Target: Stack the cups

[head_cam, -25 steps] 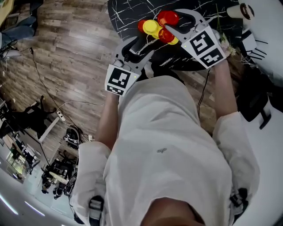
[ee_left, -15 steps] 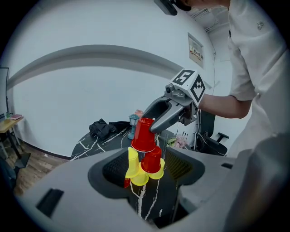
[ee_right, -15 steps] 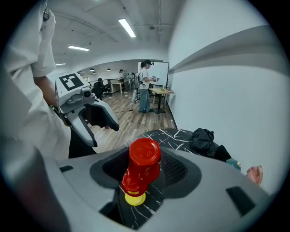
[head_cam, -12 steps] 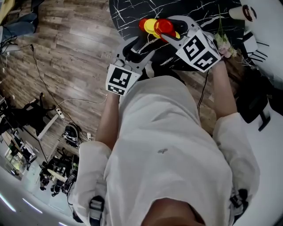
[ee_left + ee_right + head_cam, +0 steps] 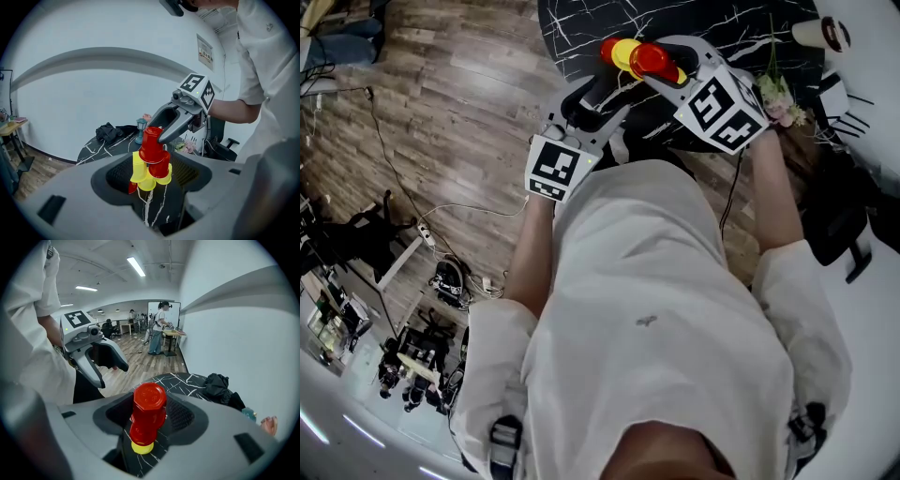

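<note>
**Cups, red and yellow, all upside down.** The stack (image 5: 149, 176) stands on the black, white-veined table (image 5: 581, 28), at the top centre of the head view. In the left gripper view it sits at centre frame. Yellow cups (image 5: 138, 168) make up its lower part, with a sliver of red at the foot. A second red cup (image 5: 161, 166) sits above them at the right, and the top red cup (image 5: 151, 144) is highest.

**Top red cup** (image 5: 149, 399) (image 5: 652, 60). Its base faces up and it sits over the second red cup. In the right gripper view a yellow rim shows below both. It lies between the jaws of the right gripper.

**Right gripper** (image 5: 150, 420) (image 5: 661, 70) (image 5: 164, 133). It comes in from the upper right of the head view and slants down. Its jaws stand wide and are clamped on the top red cup. In the left gripper view one finger lies against that cup's upper side.

**Left gripper** (image 5: 150, 187) (image 5: 598, 89) (image 5: 112, 375). It is just left of and below the stack in the head view. Its jaws are apart and hold nothing, and the stack shows beyond the gap.

**On the table, away from the stack.**
- A dark cloth (image 5: 218, 383) (image 5: 110, 131).
- A small blue lantern (image 5: 141, 126).
- Pale flowers (image 5: 778, 94).

**Surroundings.**
- A wooden floor (image 5: 459, 112) at the upper left of the head view.
- The wearer's white shirt (image 5: 656, 309) filling the lower centre of the head view.
- People (image 5: 161, 326) standing far back in the room in the right gripper view.
</note>
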Demonstrator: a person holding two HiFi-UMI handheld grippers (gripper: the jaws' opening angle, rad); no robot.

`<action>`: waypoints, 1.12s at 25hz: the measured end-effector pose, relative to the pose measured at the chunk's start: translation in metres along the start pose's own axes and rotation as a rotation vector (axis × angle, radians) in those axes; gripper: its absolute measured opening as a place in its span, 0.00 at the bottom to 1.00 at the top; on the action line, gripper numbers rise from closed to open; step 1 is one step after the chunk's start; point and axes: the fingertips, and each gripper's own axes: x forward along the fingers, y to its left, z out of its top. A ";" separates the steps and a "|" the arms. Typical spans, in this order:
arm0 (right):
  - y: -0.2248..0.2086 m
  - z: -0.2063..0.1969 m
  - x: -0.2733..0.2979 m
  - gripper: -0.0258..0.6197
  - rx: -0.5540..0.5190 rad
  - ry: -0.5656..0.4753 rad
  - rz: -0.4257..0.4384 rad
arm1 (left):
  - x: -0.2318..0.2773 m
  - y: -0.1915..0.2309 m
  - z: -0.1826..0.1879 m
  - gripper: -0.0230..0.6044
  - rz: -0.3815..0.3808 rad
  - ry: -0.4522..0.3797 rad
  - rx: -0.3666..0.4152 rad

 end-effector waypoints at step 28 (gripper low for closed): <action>0.001 0.013 -0.018 0.42 0.004 -0.080 0.001 | 0.002 0.000 0.003 0.45 0.008 0.007 0.006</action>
